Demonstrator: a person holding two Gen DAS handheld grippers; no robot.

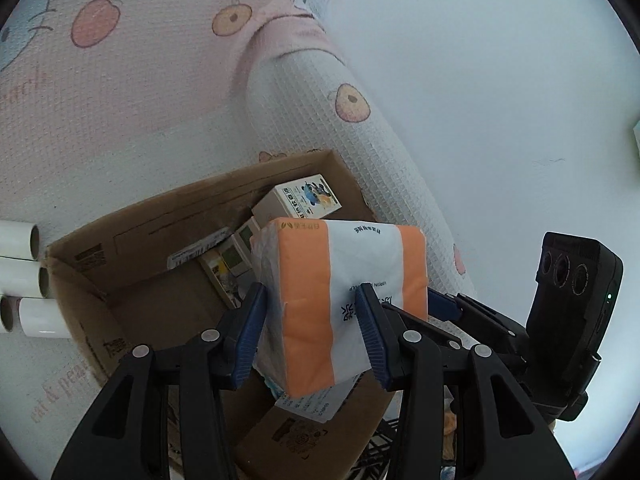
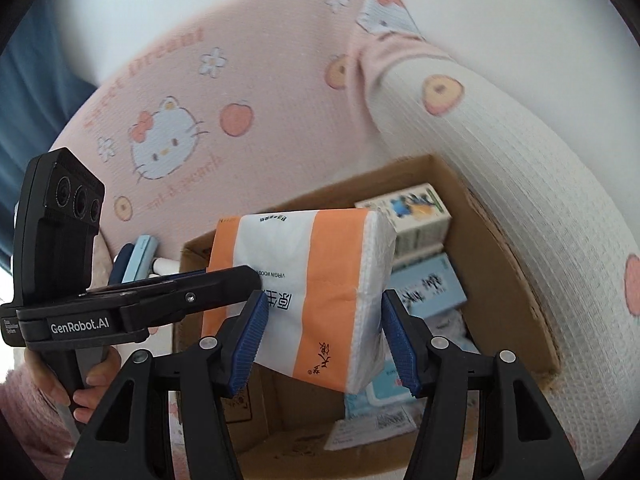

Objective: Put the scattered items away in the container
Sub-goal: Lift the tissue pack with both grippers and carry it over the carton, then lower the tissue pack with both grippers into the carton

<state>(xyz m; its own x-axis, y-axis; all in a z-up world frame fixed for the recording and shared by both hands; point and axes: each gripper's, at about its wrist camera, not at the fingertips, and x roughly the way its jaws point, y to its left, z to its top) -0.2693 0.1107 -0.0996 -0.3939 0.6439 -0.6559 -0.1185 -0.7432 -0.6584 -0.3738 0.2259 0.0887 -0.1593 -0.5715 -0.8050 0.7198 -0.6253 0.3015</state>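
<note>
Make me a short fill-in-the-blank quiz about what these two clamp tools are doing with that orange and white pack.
1. Both grippers, left gripper and right gripper, hold one pack of ____.
2. The pack hangs over an open ____ box.
3. The carton with the cartoon picture lies ____ the box.
4. The white tubes lie ____ the box.

Missing words: tissues; cardboard; inside; outside
</note>
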